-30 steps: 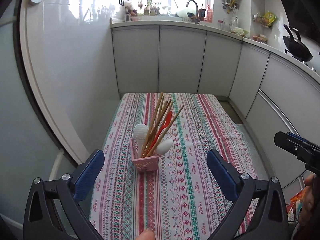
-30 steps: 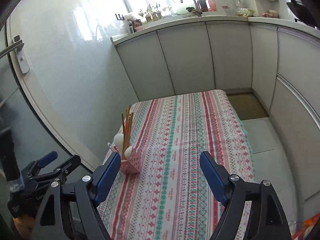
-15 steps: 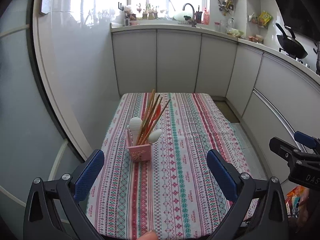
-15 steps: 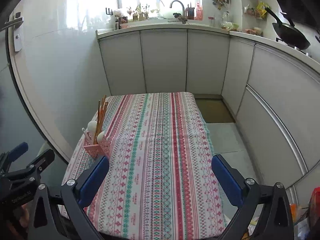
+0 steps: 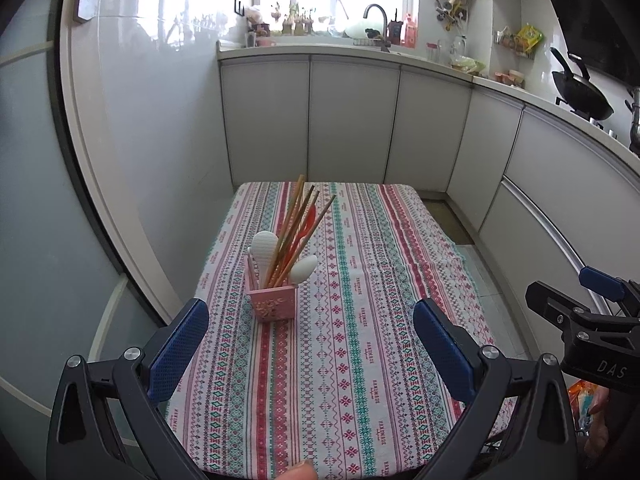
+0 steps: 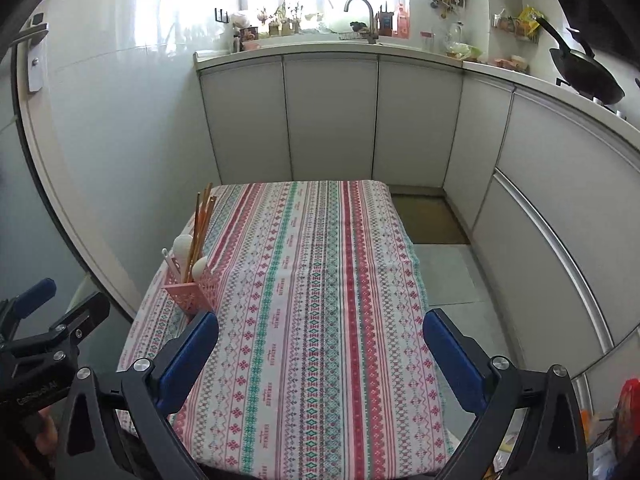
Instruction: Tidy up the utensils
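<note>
A pink perforated utensil holder stands upright on the striped tablecloth, near its left edge. It holds several wooden chopsticks, white spoons and a red utensil. My left gripper is open, hovering over the near end of the table, with the holder just beyond its jaws. My right gripper is open wide and empty, to the right of the holder.
White kitchen cabinets run behind and along the right of the table. A sink tap and bottles line the counter; a black wok sits at the right. A glossy white wall borders the left. A fingertip shows at the bottom edge.
Both grippers have drawn back from the table, so the holder looks smaller and farther. The right gripper's jaws spread wider and its view swung right to face the table squarely.
</note>
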Available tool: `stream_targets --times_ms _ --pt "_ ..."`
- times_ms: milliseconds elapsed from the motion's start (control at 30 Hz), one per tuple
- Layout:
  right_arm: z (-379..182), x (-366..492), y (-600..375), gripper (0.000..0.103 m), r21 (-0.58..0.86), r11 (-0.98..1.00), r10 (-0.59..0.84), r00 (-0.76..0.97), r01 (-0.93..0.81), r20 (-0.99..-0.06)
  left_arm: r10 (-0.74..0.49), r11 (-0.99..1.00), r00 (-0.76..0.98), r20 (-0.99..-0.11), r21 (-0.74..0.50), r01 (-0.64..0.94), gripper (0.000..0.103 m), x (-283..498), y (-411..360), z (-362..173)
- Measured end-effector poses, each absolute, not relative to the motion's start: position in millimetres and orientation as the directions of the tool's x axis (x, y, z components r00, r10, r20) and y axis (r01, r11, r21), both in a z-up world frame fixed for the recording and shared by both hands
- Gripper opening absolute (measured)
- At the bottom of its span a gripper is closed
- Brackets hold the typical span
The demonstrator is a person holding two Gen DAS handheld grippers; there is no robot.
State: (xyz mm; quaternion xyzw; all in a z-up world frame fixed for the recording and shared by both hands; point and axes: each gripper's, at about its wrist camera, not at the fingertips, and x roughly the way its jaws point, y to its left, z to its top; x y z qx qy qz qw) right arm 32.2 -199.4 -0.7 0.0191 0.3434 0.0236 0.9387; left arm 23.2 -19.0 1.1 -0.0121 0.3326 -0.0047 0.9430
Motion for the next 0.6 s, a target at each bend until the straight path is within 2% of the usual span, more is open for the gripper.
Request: stream_targets --times_ms 600 --pt "2.5 30.6 -195.6 0.103 0.063 0.997 0.082 0.757 -0.053 -0.648 -0.024 1.000 0.776 -0.631 -0.030 0.007 0.103 24.9 -17.6 -0.8"
